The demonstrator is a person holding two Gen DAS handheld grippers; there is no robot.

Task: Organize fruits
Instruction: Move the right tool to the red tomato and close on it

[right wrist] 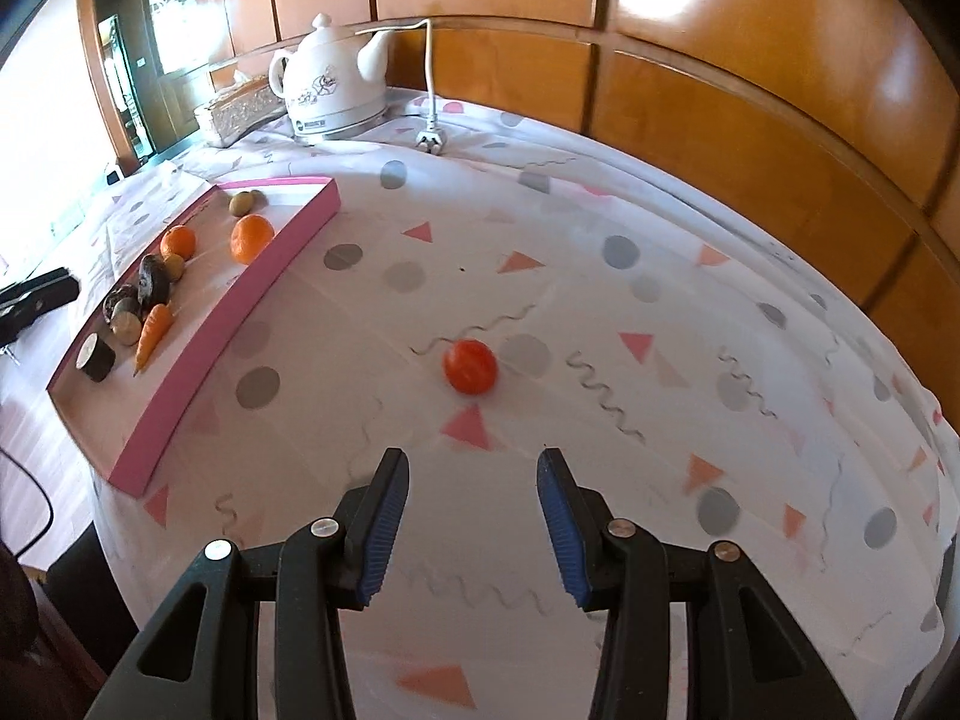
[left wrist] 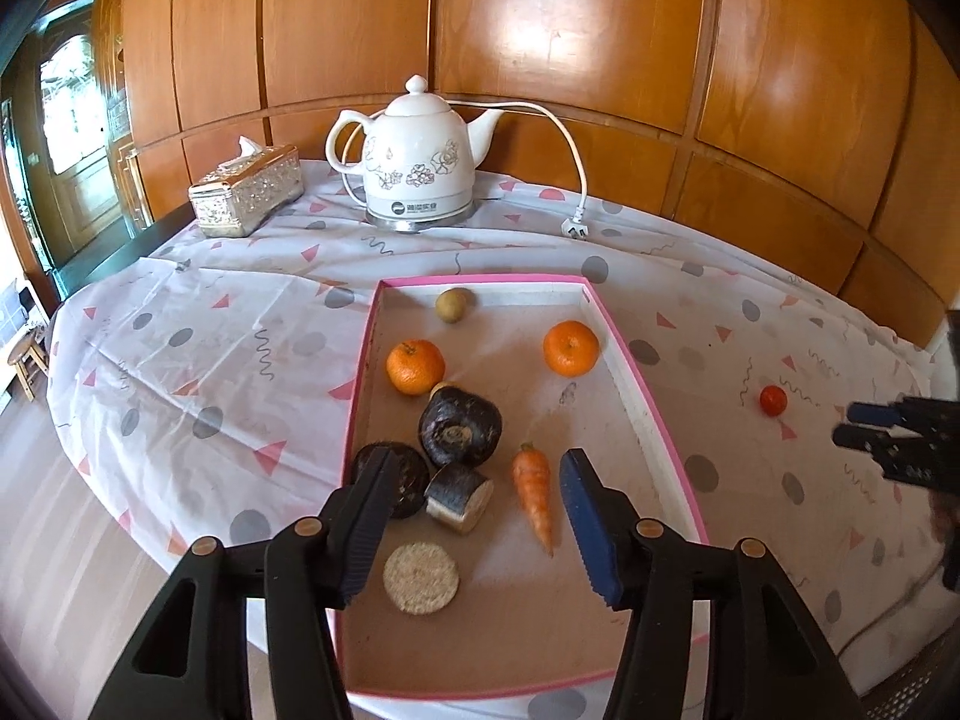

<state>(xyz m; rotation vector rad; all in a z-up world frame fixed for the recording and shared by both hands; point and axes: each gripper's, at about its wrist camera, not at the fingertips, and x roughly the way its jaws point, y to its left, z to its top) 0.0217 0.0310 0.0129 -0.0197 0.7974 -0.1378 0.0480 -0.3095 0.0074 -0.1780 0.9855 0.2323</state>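
A pink-rimmed tray point(left wrist: 654, 414) point(right wrist: 240, 312) holds two oranges point(left wrist: 415, 367) point(left wrist: 570, 348), a small brownish fruit point(left wrist: 451, 305), a carrot point(left wrist: 534, 492), dark cut root pieces point(left wrist: 459, 435) and a pale round slice point(left wrist: 421, 577). A small red-orange fruit point(right wrist: 471, 366) point(left wrist: 773, 400) lies on the tablecloth outside the tray, to its right. My left gripper point(left wrist: 474, 510) is open and empty, above the tray's near half. My right gripper point(right wrist: 474, 510) is open and empty, just short of the small fruit; it also shows in the left wrist view point(left wrist: 852, 423).
A white electric kettle point(left wrist: 420, 162) with its cord and plug point(left wrist: 575, 230) and a tissue box point(left wrist: 246, 192) stand at the back of the round table. Wood panelling lies behind. The table edge falls away at the left and front.
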